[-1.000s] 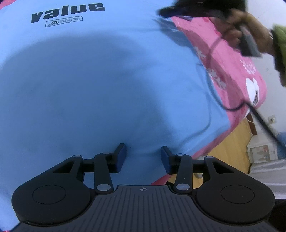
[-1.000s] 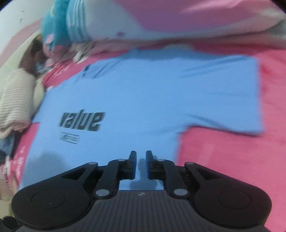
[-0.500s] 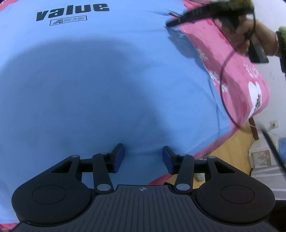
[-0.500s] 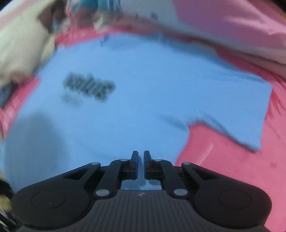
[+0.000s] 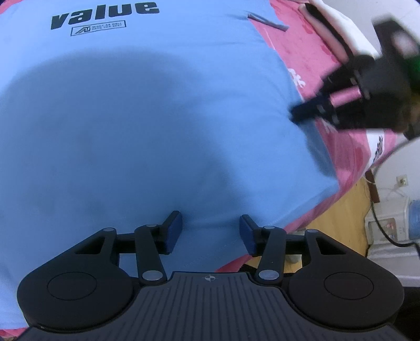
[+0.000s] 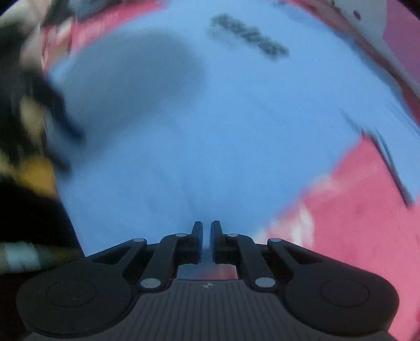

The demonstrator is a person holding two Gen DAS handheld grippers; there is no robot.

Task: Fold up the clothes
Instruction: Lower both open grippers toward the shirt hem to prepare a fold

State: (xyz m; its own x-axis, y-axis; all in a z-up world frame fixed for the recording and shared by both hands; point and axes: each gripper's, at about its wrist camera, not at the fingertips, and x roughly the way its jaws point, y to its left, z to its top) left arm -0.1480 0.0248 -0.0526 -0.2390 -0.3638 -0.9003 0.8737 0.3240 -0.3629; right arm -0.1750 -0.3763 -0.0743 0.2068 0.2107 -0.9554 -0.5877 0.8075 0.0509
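Observation:
A light blue T-shirt (image 5: pixel 157 118) with black "value" lettering (image 5: pixel 105 14) lies flat on a pink bedsheet (image 5: pixel 309 52). My left gripper (image 5: pixel 210 230) is open, hovering over the shirt's lower hem near the bed edge. My right gripper (image 6: pixel 206 236) is nearly shut with nothing seen between its pads, over the shirt's right side edge; it also shows blurred in the left wrist view (image 5: pixel 299 115) at that edge. The right wrist view is motion-blurred; the shirt (image 6: pixel 210 131) fills it.
The pink bedsheet (image 6: pixel 354 209) shows right of the shirt. A wooden floor (image 5: pixel 341 225), a wall socket (image 5: pixel 401 181) and cables lie beyond the bed edge. A white and pink quilt (image 5: pixel 338 28) lies at the far right.
My right gripper has swung down along the shirt's right side, from near the sleeve toward the lower side edge. My left gripper has stayed open over the hem.

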